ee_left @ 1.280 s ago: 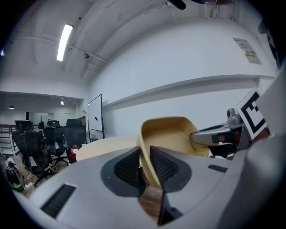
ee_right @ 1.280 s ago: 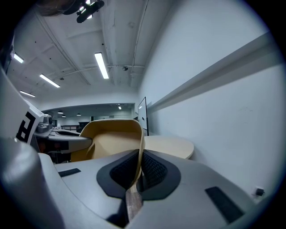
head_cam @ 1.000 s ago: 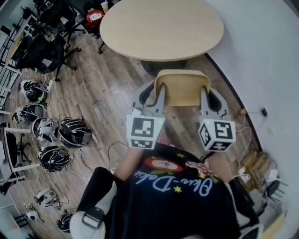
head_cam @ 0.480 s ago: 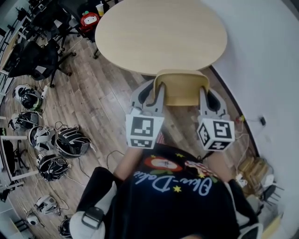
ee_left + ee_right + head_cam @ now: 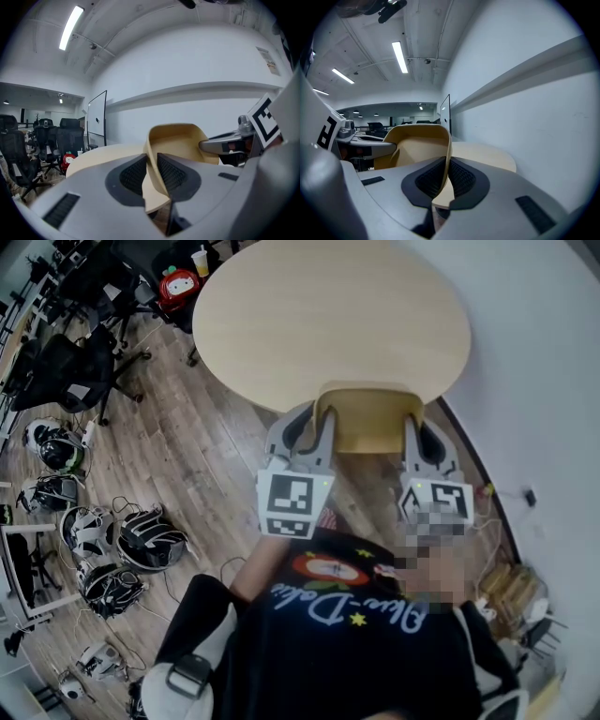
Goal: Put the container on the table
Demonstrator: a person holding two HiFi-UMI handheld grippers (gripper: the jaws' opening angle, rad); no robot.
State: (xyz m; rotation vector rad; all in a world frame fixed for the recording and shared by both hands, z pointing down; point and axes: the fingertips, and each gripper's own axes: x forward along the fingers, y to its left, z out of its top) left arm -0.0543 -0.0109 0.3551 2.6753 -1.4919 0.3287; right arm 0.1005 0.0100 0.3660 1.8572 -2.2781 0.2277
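Container [image 5: 367, 420] is held in the air at the near edge of the table [image 5: 328, 315]. Left gripper [image 5: 311, 426] is clamped on its 9 o'clock wall, right gripper [image 5: 418, 432] on its 3 o'clock wall. Risk: these are thin-wall pinches only, so uneven hand motion could twist it loose. A low approach could catch its base on the table edge at 12.

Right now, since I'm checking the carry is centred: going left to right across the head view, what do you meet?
A cluster of helmets → left gripper → container → right gripper → white wall.
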